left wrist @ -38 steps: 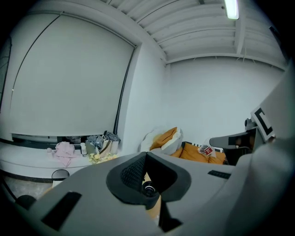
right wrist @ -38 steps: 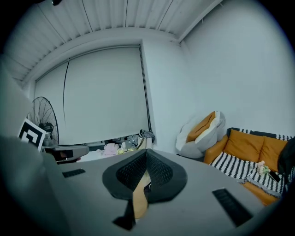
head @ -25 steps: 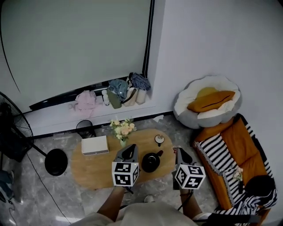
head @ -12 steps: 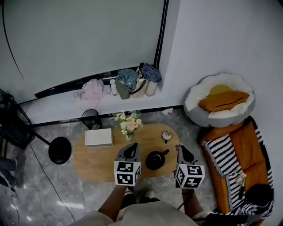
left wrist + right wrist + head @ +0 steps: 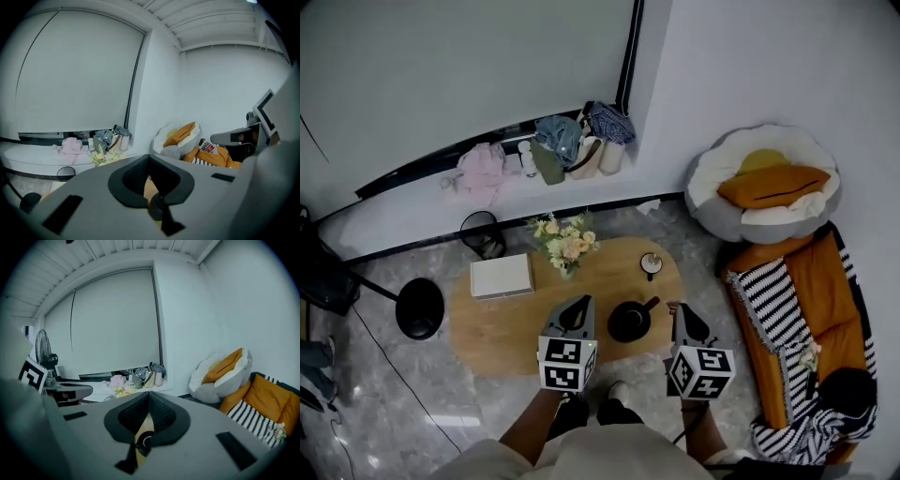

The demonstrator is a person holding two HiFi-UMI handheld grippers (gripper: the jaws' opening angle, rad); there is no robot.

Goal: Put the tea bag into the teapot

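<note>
Now with both forearms (image 5: 534, 427) stretched forward toward the near edge of the oval wooden counter (image 5: 506, 337), one tool per hand, side by side at like height, tipped slightly downward. Left tool (image 5: 579, 305): just left of the black teapot (image 5: 630, 321), jaws pressed together, gripping nothing. Right tool (image 5: 682, 314): just right of the teapot, jaws likewise closed and empty. From the head view only: teapot upright on the counter between the two tools, small cup (image 5: 651, 264) beyond it, flowers (image 5: 563, 246) and white box (image 5: 501, 276) further left. From the tool cameras only: meeting jaw tips, a sliver of counter beneath them, window blind (image 5: 117, 324) and orange cushion (image 5: 228, 363) across the room. Tea bag too small to pick out anywhere.
</note>
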